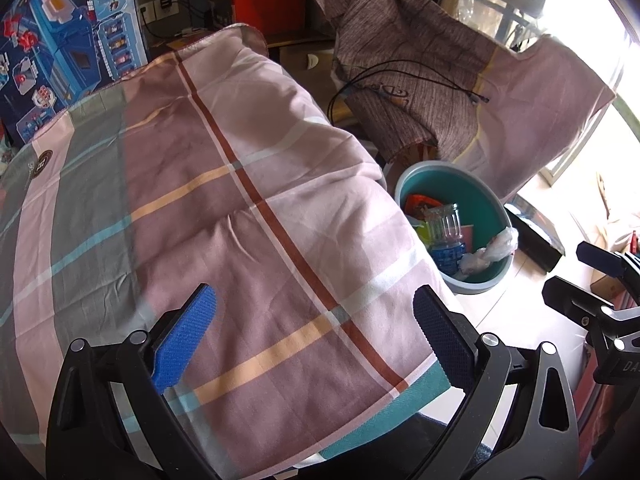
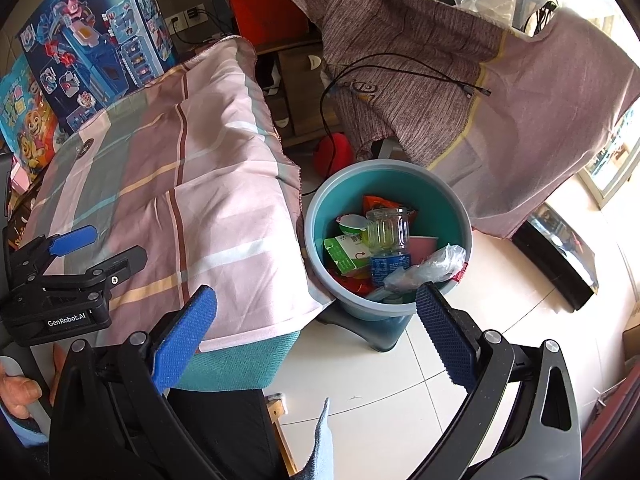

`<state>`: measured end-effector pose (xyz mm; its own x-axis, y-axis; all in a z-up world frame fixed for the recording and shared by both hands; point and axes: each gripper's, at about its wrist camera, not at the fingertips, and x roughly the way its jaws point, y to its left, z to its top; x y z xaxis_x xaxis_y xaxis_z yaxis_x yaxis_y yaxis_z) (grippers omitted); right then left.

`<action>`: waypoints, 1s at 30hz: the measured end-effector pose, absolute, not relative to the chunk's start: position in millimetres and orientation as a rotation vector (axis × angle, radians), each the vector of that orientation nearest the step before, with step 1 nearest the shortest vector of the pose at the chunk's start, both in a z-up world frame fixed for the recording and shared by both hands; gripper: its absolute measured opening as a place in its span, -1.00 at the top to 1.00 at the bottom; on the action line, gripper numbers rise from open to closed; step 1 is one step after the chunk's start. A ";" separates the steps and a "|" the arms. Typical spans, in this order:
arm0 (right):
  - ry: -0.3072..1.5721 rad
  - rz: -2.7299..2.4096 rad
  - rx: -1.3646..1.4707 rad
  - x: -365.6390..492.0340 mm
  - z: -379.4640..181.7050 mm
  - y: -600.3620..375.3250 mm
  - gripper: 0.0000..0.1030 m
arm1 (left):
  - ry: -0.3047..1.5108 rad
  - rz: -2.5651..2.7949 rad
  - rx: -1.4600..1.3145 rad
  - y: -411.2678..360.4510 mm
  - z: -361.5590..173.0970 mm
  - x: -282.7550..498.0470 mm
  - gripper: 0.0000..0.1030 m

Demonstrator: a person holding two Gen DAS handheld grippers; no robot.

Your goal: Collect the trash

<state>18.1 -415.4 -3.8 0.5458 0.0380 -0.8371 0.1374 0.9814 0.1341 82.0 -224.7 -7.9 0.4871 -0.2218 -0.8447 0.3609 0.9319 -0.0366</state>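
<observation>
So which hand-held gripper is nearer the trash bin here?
Right. The right hand-held gripper hangs open beside the bin; the left hand-held gripper is open over the checked cloth, farther away.

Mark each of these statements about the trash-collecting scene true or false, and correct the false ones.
1. The bin already holds trash, including a clear glass jar. True.
2. The left claw is shut on a bottle. False: its jaws stand apart over the checked cloth and hold nothing.
3. The bin stands on the floor beside the cloth-covered table. True.
4. The right claw grips a plastic bag. False: it is open and empty; the crumpled plastic bag lies in the bin.
5. A black cable lies across the grey-brown draped fabric behind the bin. True.
</observation>
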 end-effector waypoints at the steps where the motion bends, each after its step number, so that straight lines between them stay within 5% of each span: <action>1: 0.994 -0.059 0.191 18.4 -3.8 -415.2 -0.86 | 1.001 -0.356 0.153 -223.6 -8.4 82.4 -0.92; 30: 1.002 -0.068 0.164 26.2 -10.3 -410.8 -0.86 | 1.010 -0.326 0.142 -210.9 -15.9 85.9 -0.92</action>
